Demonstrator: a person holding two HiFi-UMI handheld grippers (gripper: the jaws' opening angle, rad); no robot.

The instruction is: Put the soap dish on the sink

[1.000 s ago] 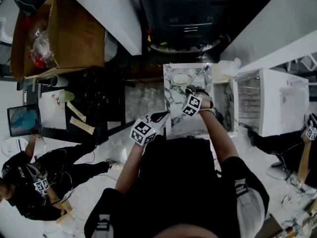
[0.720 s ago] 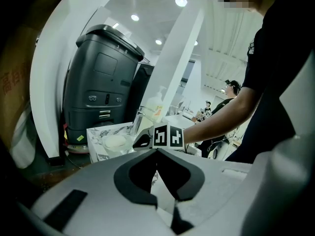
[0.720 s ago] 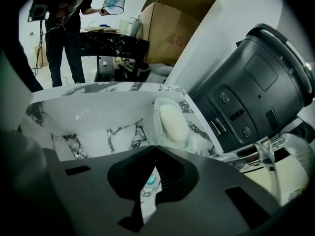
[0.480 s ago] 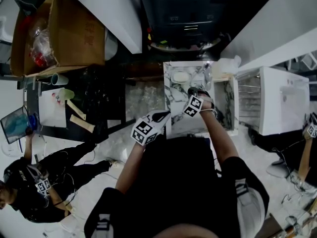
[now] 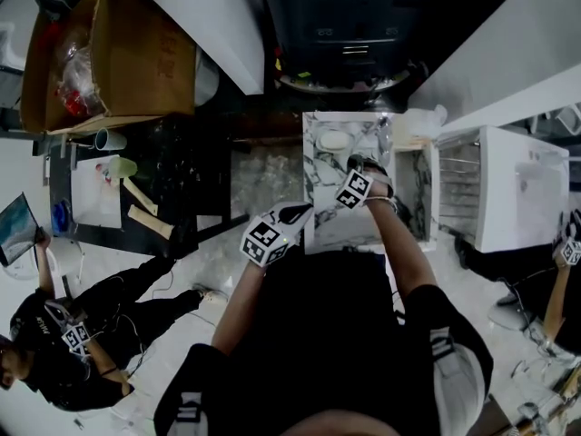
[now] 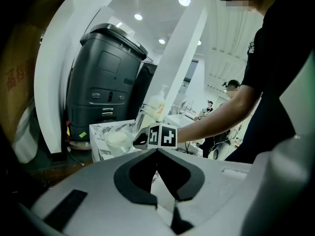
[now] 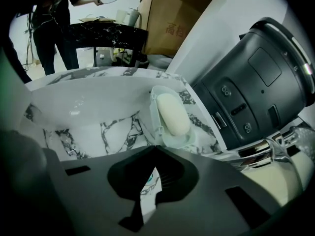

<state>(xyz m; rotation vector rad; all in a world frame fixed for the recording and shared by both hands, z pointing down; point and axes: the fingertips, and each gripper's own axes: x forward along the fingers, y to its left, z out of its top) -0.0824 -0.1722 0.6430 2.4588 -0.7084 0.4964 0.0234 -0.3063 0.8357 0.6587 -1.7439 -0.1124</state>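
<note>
A pale soap dish (image 5: pixel 333 141) with an oval white soap bar sits on the far rim of the marble sink (image 5: pixel 320 209). In the right gripper view the soap dish (image 7: pixel 166 134) lies just beyond the jaws, which are closed tip to tip with nothing between them. My right gripper (image 5: pixel 357 164) hovers over the basin, slightly nearer than the dish. My left gripper (image 5: pixel 300 211) is shut and empty at the sink's near left edge. From the left gripper view the soap dish (image 6: pixel 117 140) shows beside the right gripper's marker cube.
A chrome faucet (image 5: pixel 380 133) and a soap bottle (image 5: pixel 419 120) stand at the sink's back right. A black machine (image 5: pixel 345 25) is behind the sink, a white rack (image 5: pixel 504 189) to its right, a cardboard box (image 5: pixel 118 53) and black table (image 5: pixel 186 180) to its left. A person (image 5: pixel 54 343) sits on the floor.
Both grippers have stayed almost where they were. The seated person at the left has moved the blue-screened tablet further left.
</note>
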